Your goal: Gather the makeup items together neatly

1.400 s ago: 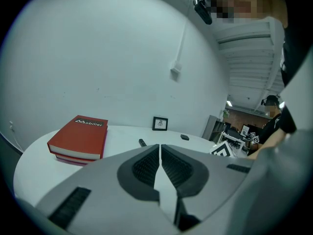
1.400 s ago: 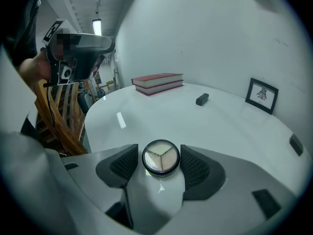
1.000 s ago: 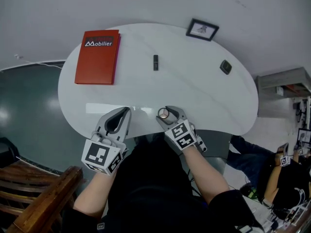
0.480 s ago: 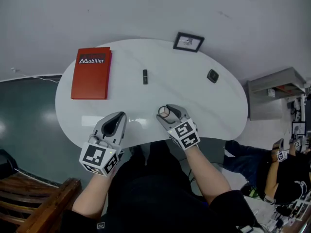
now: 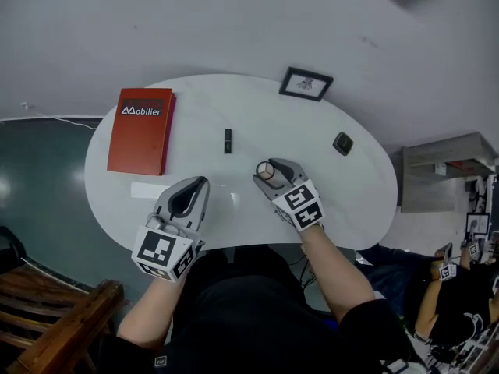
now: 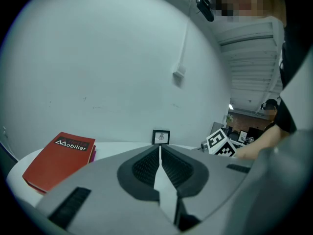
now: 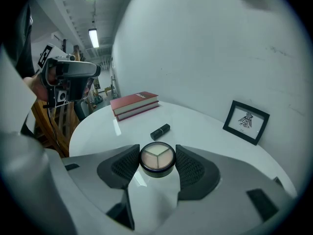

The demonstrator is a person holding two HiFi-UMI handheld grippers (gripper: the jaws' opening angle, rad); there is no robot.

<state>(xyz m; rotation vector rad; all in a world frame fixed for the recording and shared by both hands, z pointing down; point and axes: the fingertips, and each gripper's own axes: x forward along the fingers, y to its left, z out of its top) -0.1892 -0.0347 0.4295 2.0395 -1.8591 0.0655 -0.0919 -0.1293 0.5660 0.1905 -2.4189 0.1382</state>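
White table: lipstick, red book, frame; grey wall behind.

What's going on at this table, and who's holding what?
A person works at the white oval table with a tool in each hand. The right tool is closed on a round black compact of pale powders. The left tool is shut and empty. A small black lipstick tube and a small dark case lie apart farther out, not yet gathered. A red hardcover book and a black-framed picture also sit there.
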